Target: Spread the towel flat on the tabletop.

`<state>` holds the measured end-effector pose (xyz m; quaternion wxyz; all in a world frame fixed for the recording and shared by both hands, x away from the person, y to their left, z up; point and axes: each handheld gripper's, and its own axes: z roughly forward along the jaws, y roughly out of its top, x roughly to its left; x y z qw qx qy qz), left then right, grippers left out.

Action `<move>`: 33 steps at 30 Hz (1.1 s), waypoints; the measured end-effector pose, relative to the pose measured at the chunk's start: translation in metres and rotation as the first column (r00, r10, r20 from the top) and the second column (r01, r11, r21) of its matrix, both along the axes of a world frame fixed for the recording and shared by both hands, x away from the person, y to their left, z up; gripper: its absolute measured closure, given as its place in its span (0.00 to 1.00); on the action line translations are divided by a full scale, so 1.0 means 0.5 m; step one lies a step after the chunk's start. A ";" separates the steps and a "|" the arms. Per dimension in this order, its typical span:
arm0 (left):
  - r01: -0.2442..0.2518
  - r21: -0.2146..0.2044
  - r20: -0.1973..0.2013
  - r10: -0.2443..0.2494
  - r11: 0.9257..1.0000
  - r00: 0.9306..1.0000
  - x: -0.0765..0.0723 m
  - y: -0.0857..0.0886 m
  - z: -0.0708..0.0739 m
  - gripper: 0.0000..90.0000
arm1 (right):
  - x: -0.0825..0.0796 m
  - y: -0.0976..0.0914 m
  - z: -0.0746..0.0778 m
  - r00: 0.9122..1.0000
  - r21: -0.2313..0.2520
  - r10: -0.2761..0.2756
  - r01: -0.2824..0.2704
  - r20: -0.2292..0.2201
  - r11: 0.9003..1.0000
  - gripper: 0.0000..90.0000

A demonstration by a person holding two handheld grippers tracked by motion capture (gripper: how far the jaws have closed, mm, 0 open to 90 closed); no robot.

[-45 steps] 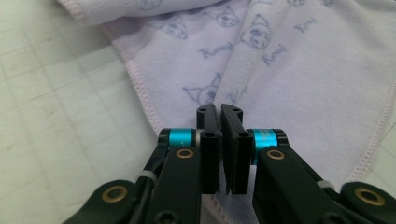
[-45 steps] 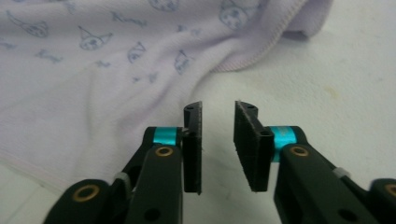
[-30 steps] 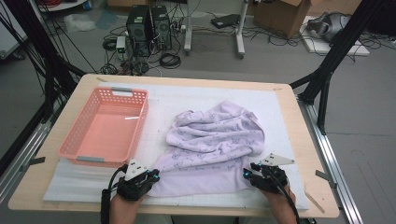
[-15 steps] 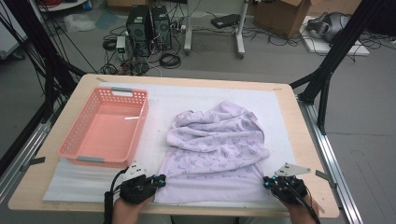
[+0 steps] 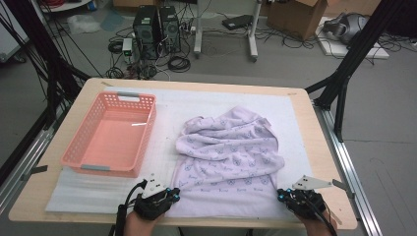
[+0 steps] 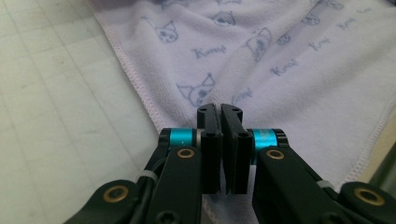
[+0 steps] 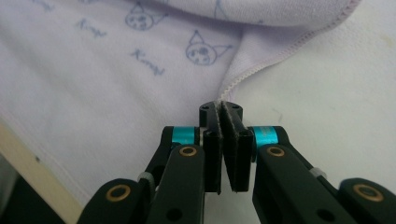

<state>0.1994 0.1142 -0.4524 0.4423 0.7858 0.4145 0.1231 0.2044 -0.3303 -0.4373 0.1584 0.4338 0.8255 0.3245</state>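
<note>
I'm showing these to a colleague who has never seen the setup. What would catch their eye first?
Probably the crumpled lilac towel with cartoon-cat print, spread over the white mat in the table's middle. Beside it on the left stands the empty salmon-pink plastic basket. At the towel's near edge, the left gripper and right gripper each pinch a corner, jaws closed.
</note>
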 end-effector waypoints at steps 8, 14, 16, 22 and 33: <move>0.070 -0.053 -0.024 -0.072 0.996 0.997 -0.061 0.024 0.003 0.96 | -0.059 -0.051 0.003 0.997 0.058 0.027 -0.023 -0.066 0.998 0.98; -0.048 -0.132 0.054 0.055 0.990 0.997 -0.045 0.044 0.010 0.59 | -0.079 -0.060 0.014 0.999 0.104 -0.005 0.008 -0.035 0.994 0.78; -0.061 -0.122 0.024 0.064 0.991 0.998 -0.027 0.038 0.005 0.52 | -0.069 -0.055 0.018 0.999 0.112 -0.036 0.036 -0.005 0.993 0.70; -0.038 -0.014 0.015 0.038 0.999 0.999 0.010 -0.004 -0.006 0.60 | -0.007 -0.030 0.005 0.996 0.071 -0.082 0.080 0.020 0.994 0.63; -0.165 0.033 0.070 0.163 0.986 0.984 0.085 0.007 0.014 0.96 | 0.083 0.003 -0.006 0.984 0.056 -0.126 0.120 0.122 0.991 0.97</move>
